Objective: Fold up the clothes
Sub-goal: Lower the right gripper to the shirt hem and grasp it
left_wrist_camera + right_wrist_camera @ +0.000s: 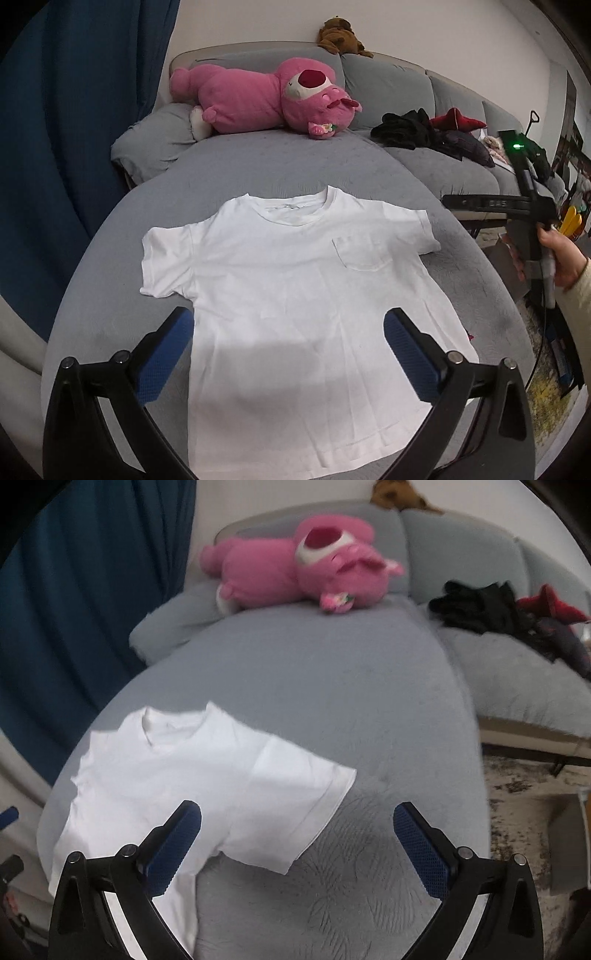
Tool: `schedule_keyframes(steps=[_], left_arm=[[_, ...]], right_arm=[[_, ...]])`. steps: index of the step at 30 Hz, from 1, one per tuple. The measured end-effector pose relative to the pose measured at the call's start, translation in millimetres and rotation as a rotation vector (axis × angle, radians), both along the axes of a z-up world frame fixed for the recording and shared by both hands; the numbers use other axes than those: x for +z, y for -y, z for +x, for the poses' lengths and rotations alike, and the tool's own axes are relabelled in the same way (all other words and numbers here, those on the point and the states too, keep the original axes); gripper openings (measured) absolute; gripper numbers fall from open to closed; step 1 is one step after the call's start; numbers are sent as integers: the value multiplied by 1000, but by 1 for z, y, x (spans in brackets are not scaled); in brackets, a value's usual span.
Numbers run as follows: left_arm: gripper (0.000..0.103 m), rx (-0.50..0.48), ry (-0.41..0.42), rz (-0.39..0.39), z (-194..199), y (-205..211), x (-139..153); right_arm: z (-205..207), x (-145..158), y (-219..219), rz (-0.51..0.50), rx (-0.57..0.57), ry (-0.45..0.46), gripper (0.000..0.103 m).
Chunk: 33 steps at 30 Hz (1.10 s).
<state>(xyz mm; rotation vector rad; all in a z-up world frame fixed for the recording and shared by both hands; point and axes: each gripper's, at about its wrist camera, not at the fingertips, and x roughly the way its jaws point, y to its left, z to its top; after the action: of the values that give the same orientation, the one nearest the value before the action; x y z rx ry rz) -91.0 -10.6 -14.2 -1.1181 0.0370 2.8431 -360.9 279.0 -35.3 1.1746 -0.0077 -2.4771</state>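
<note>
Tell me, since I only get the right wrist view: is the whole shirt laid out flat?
Observer: Yes. The left wrist view shows the white T-shirt spread flat on the grey cushion, both sleeves out.
Operator: Has it got a pocket?
Observer: One chest pocket, facing up.
Operator: And the other gripper?
Observer: The left gripper is open, holding nothing, pointed at the shirt's lower half.
</note>
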Motion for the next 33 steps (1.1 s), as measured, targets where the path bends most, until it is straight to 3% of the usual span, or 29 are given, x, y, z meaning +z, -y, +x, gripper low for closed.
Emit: schedule_keyframes(steps=[5,8,12,18,26,29,31,33], left_arm=[[102,-23,25,-10,-4,-7,-12],[102,-32,39,-43,-8,-13,-20],[102,-50,48,-80,-12,-21,-26],[102,-67,52,-81,-11,-24,-27],[102,-45,71,-90,-11,-17,-33],[102,-48,75,-88,-10,-17,-35],[102,-55,80,-87,-10,-17,-36],[102,-57,85,-89,-10,-16,-37]], right_arm=[[-11,-21,-3,52,9,-67,103],[-18,-32,-8,34,7,-66,94],[-31,-43,-10,33,4,-45,74],[-45,-57,-16,-16,-34,-21,71],[-53,-61,-13,-71,-34,9,52],[-51,-61,-11,-65,-26,18,36],[-54,-61,-16,-118,-36,61,21],[-57,-62,-24,-182,-65,104,12]])
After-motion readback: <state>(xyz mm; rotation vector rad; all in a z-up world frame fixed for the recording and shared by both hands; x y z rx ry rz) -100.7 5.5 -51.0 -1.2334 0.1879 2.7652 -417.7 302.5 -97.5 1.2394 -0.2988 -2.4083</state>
